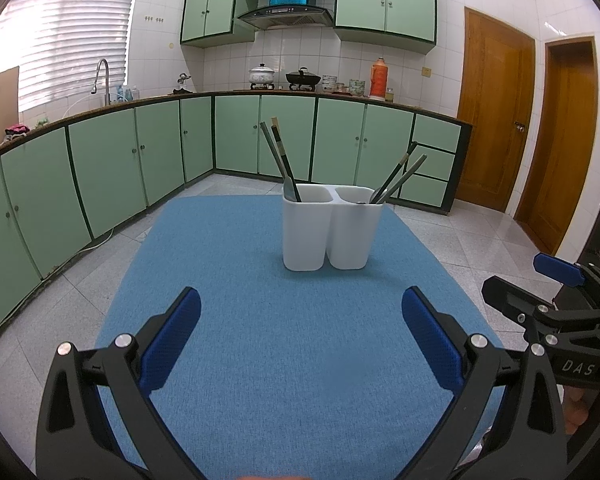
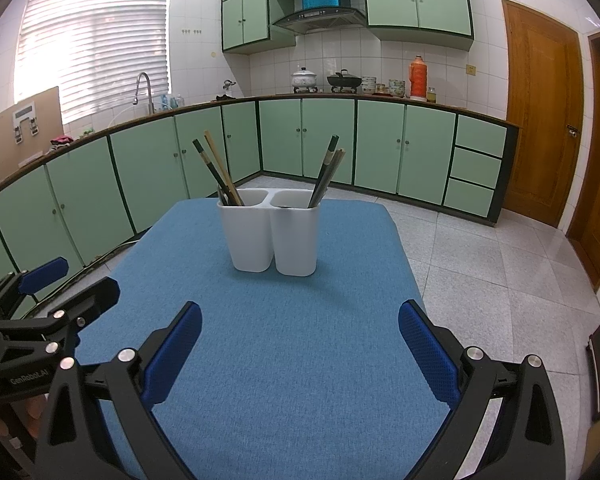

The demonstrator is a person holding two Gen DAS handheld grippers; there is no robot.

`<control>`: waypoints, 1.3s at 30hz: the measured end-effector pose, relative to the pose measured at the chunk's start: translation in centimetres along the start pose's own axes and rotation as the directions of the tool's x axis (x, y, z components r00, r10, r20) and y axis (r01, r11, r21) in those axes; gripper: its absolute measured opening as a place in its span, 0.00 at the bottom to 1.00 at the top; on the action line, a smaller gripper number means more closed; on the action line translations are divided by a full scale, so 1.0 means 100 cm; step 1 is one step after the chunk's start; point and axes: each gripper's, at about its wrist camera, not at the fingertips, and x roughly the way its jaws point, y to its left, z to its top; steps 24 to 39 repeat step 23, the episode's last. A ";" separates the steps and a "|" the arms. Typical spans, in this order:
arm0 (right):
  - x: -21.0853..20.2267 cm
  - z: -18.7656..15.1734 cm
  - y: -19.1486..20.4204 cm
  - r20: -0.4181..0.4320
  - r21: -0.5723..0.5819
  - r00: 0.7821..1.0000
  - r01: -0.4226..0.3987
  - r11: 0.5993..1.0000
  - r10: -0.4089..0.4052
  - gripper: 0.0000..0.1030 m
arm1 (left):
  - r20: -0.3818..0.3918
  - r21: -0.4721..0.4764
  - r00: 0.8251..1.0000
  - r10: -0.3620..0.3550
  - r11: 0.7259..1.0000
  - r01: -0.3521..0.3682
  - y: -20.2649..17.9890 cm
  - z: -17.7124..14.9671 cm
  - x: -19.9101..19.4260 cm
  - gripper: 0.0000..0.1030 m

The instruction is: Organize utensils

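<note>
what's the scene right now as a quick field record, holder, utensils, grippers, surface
surface: blue mat on a table
holder: white two-compartment holder, upright on the mat
left compartment: chopsticks leaning left, plus a utensil too hidden to name
right compartment: chopsticks leaning right
left gripper: open, holds nothing, short of the holder
right gripper: open, holds nothing, short of the holder
loose utensils on mat: none visible
</note>
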 end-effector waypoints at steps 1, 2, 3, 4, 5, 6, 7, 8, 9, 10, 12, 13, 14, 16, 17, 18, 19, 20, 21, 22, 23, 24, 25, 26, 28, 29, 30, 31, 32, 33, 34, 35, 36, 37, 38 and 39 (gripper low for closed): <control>0.000 0.000 0.000 0.000 0.001 1.000 0.000 1.000 0.000 0.94 | -0.001 0.001 1.000 0.000 1.000 0.000 0.000 0.000 0.000 0.95; 0.000 0.000 0.000 0.000 0.001 1.000 0.000 1.000 0.000 0.94 | -0.001 0.000 1.000 0.000 1.000 0.000 0.000 0.000 0.000 0.95; 0.000 0.000 0.000 0.000 0.001 1.000 0.000 1.000 0.000 0.94 | -0.001 0.000 1.000 0.000 1.000 0.000 0.000 0.000 0.000 0.95; 0.000 0.000 0.000 0.000 0.001 1.000 0.001 1.000 -0.001 0.94 | 0.000 0.000 1.000 -0.001 1.000 0.001 0.000 0.000 0.000 0.95; 0.000 0.000 0.000 0.000 0.001 1.000 0.000 1.000 0.000 0.94 | 0.001 0.000 1.000 -0.001 1.000 0.001 0.000 0.000 0.000 0.95; 0.000 0.000 0.000 0.000 0.000 1.000 0.000 1.000 0.000 0.94 | 0.001 0.000 1.000 0.000 1.000 0.000 0.000 0.000 0.000 0.95; 0.000 0.000 0.000 0.000 0.000 1.000 0.000 1.000 0.000 0.94 | 0.002 -0.002 1.000 -0.001 1.000 0.001 0.000 0.000 0.000 0.95; 0.000 0.000 0.000 0.001 0.000 1.000 0.000 1.000 0.000 0.94 | 0.001 -0.001 1.000 -0.001 1.000 0.001 0.000 0.000 -0.001 0.95; 0.000 0.000 0.000 0.001 0.000 1.000 -0.001 1.000 0.001 0.94 | 0.002 -0.002 1.000 -0.002 1.000 0.002 0.000 0.000 -0.001 0.95; 0.000 0.000 0.000 0.000 0.001 1.000 0.000 1.000 0.000 0.94 | 0.002 -0.003 1.000 -0.002 1.000 0.002 0.000 0.000 -0.001 0.95; 0.000 0.000 0.000 -0.001 0.001 1.000 0.000 1.000 0.000 0.94 | 0.001 -0.004 1.000 -0.002 1.000 0.002 0.001 0.000 0.000 0.95; 0.000 -0.001 0.000 -0.001 0.001 1.000 0.000 1.000 0.000 0.94 | 0.000 -0.004 1.000 -0.002 1.000 0.002 0.000 0.000 0.000 0.95; 0.000 -0.001 0.000 -0.001 0.001 1.000 0.000 1.000 0.000 0.94 | 0.001 -0.004 1.000 -0.002 1.000 0.002 0.001 0.000 0.000 0.95; 0.000 -0.001 0.000 -0.001 0.001 1.000 0.000 1.000 0.000 0.94 | -0.001 -0.007 1.000 -0.002 1.000 0.002 0.001 0.001 0.000 0.95; 0.000 -0.001 0.000 0.000 0.001 1.000 0.000 1.000 0.000 0.94 | -0.001 -0.008 1.000 -0.002 1.000 0.002 0.002 0.001 0.000 0.95; 0.000 -0.001 0.001 0.000 0.002 1.000 0.000 1.000 0.000 0.94 | -0.001 -0.009 1.000 -0.002 1.000 0.002 0.002 0.001 0.000 0.95; 0.000 -0.001 0.000 0.000 0.001 1.000 0.000 1.000 0.000 0.94 | -0.001 -0.010 1.000 -0.002 1.000 0.002 0.001 0.001 0.000 0.95; 0.001 -0.001 0.000 0.000 0.002 1.000 0.000 1.000 0.000 0.94 | -0.002 -0.010 1.000 -0.002 1.000 0.002 0.002 0.001 0.001 0.95; 0.001 -0.001 0.000 0.000 0.002 1.000 0.000 1.000 0.000 0.94 | -0.003 -0.010 1.000 -0.002 1.000 0.002 0.002 0.001 0.001 0.95; 0.001 -0.001 0.000 0.000 0.002 1.000 0.000 1.000 0.000 0.94 | -0.004 -0.010 1.000 -0.002 1.000 0.002 0.002 0.001 0.001 0.95; 0.001 -0.001 0.001 -0.001 0.002 1.000 0.001 1.000 -0.001 0.94 | -0.003 -0.010 1.000 -0.001 1.000 0.001 0.001 0.001 0.001 0.95; 0.001 -0.001 0.001 -0.001 0.002 1.000 0.001 1.000 -0.001 0.94 | -0.003 -0.010 1.000 -0.001 1.000 0.001 0.001 0.001 0.001 0.95; 0.001 -0.001 0.001 -0.001 0.002 1.000 0.001 1.000 -0.001 0.94 | -0.003 -0.010 1.000 -0.001 1.000 0.001 0.001 0.001 0.001 0.95; 0.001 -0.001 0.001 -0.001 0.002 1.000 0.001 1.000 -0.001 0.94 | -0.003 -0.010 1.000 -0.001 1.000 0.001 0.001 0.001 0.001 0.95; 0.001 -0.001 0.001 -0.001 0.002 1.000 0.001 1.000 -0.001 0.94 | -0.003 -0.010 1.000 -0.001 1.000 0.001 0.001 0.001 0.001 0.95; 0.001 -0.001 0.001 -0.001 0.002 1.000 0.001 1.000 -0.001 0.94 | -0.003 -0.010 1.000 -0.001 1.000 0.001 0.001 0.001 0.001 0.95; 0.001 -0.001 0.001 -0.001 0.002 1.000 0.001 1.000 -0.001 0.94 | -0.003 -0.010 1.000 -0.001 1.000 0.001 0.001 0.001 0.001 0.95; 0.001 -0.001 0.001 -0.001 0.002 1.000 0.001 1.000 -0.001 0.94 | -0.003 -0.010 1.000 -0.001 1.000 0.001 0.001 0.001 0.001 0.95; 0.001 -0.001 0.001 -0.001 0.002 1.000 0.001 1.000 -0.001 0.94 | -0.003 -0.010 1.000 -0.001 1.000 0.001 0.001 0.001 0.001 0.95; 0.001 -0.001 0.001 -0.001 0.002 1.000 0.001 1.000 -0.001 0.94 | -0.003 -0.010 1.000 -0.001 1.000 0.001 0.001 0.001 0.001 0.95; 0.001 -0.001 0.001 -0.001 0.002 1.000 0.001 1.000 -0.001 0.94 | -0.003 -0.010 1.000 -0.001 1.000 0.001 0.001 0.001 0.001 0.95; 0.001 -0.001 0.001 -0.001 0.002 1.000 0.001 1.000 -0.001 0.94 | -0.003 -0.010 1.000 -0.001 1.000 0.001 0.001 0.001 0.001 0.95; 0.001 -0.001 0.001 -0.001 0.002 1.000 0.001 1.000 -0.001 0.94 | -0.003 -0.010 1.000 -0.001 1.000 0.001 0.001 0.001 0.001 0.95; 0.001 -0.001 0.001 -0.001 0.002 1.000 0.001 1.000 -0.001 0.94 | -0.003 -0.010 1.000 -0.001 1.000 0.001 0.001 0.001 0.001 0.95; 0.001 -0.001 0.001 -0.001 0.002 1.000 0.001 1.000 -0.001 0.94 | -0.003 -0.010 1.000 -0.001 1.000 0.001 0.001 0.001 0.001 0.95; 0.001 -0.001 0.001 -0.001 0.002 1.000 0.001 1.000 -0.001 0.94 | -0.003 -0.010 1.000 -0.001 1.000 0.001 0.001 0.001 0.001 0.95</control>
